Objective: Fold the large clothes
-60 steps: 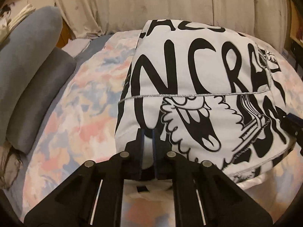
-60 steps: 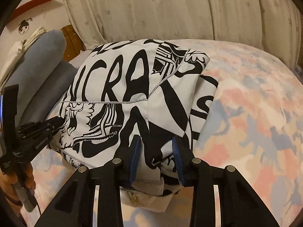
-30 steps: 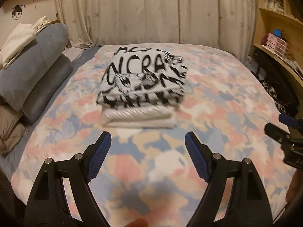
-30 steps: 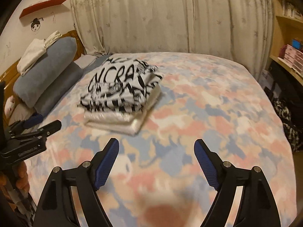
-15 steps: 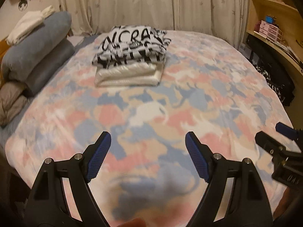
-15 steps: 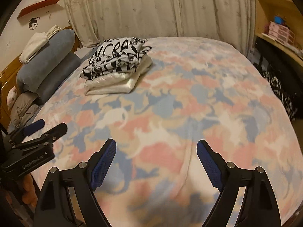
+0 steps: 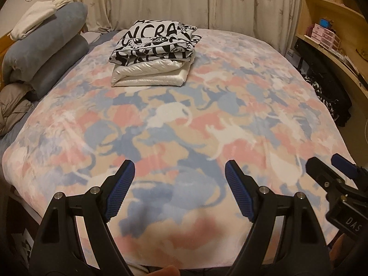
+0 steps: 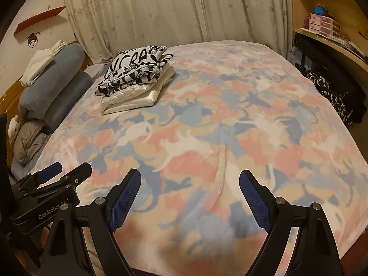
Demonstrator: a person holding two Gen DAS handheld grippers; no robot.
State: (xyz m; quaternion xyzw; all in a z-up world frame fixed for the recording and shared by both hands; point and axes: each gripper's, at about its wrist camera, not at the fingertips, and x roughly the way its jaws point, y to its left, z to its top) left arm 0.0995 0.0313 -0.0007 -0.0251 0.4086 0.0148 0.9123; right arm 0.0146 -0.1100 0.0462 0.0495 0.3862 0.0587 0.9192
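A folded black-and-white printed garment lies on a folded shiny white garment, stacked at the far left of the bed. My left gripper hovers open over the near edge of the bed, nothing between its blue pads. My right gripper is open too, also empty, well short of the stack. Each gripper shows in the other's view: the right gripper at the right edge, the left gripper at the lower left.
A pastel blanket with a cat pattern covers the bed. Rolled grey-blue bedding with a white cloth on top lies along the left side. Curtains hang behind. A wooden shelf and desk and dark bags stand at the right.
Both grippers let go of the printed garment, opened wide and drew back toward the near edge of the bed. The stack now lies far ahead.
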